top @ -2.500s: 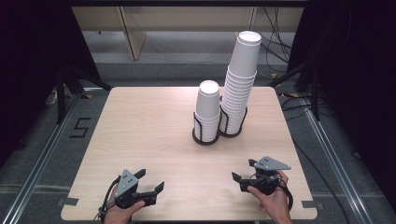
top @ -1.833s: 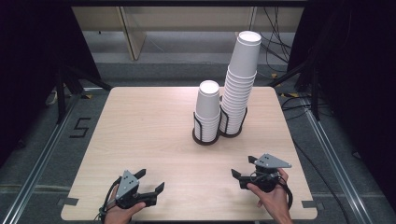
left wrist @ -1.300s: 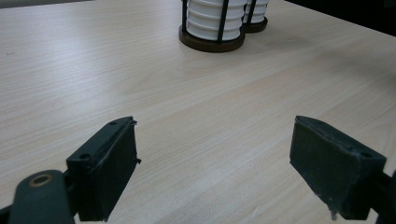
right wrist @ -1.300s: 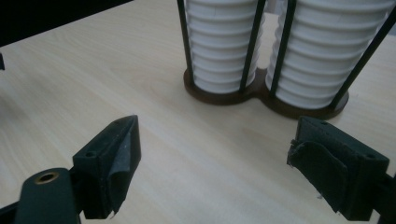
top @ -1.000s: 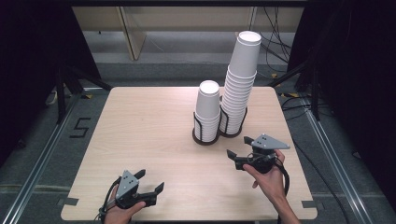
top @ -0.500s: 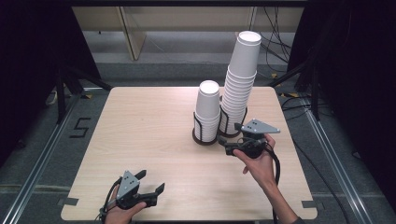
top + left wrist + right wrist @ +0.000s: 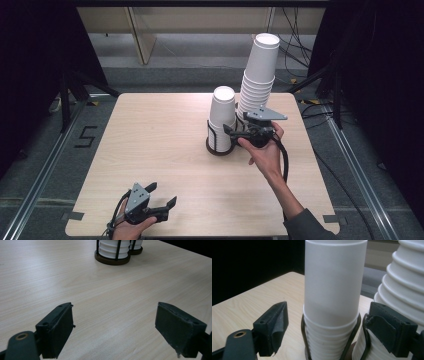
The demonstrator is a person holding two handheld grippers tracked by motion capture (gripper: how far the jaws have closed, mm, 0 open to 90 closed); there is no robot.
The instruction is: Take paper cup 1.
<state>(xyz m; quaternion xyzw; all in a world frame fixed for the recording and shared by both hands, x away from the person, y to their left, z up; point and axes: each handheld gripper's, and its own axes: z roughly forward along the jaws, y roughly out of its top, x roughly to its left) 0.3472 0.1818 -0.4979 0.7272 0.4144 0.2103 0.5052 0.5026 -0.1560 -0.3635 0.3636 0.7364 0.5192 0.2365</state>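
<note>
Right, my right gripper (image 7: 232, 131) is up at the cup holders, near the far edge of the table (image 7: 150, 130). Its jaws stand apart, level with the lower half of the short stack of cups (image 7: 222, 112). From the right gripper view the top cup sits between the two black jaws, with a clear gap on the left side, so the pads aren't pressing on it. The other jaw hangs in front of the tall stack (image 7: 257, 75), and I can't tell if it's brushing those rims. My right hand (image 7: 265, 150) wraps the gripper body from below, and the cable loops back along my forearm.

The short stack stands upright in its black wire holder (image 7: 220, 147), with the top cup riding well proud of the one under it. The wire uprights hug the lower cups. Just beside it, on the right in the high view, the tall stack rises from a holder of its own and leans a little to the right at the top. The two holders sit almost touching.

Over on my near left, my left gripper (image 7: 162, 194) rests low at the front edge of the table, cradled in my left hand (image 7: 131, 229). Its jaws are spread wide with bare wood between them, holding nothing, and it's well apart from the cups.
</note>
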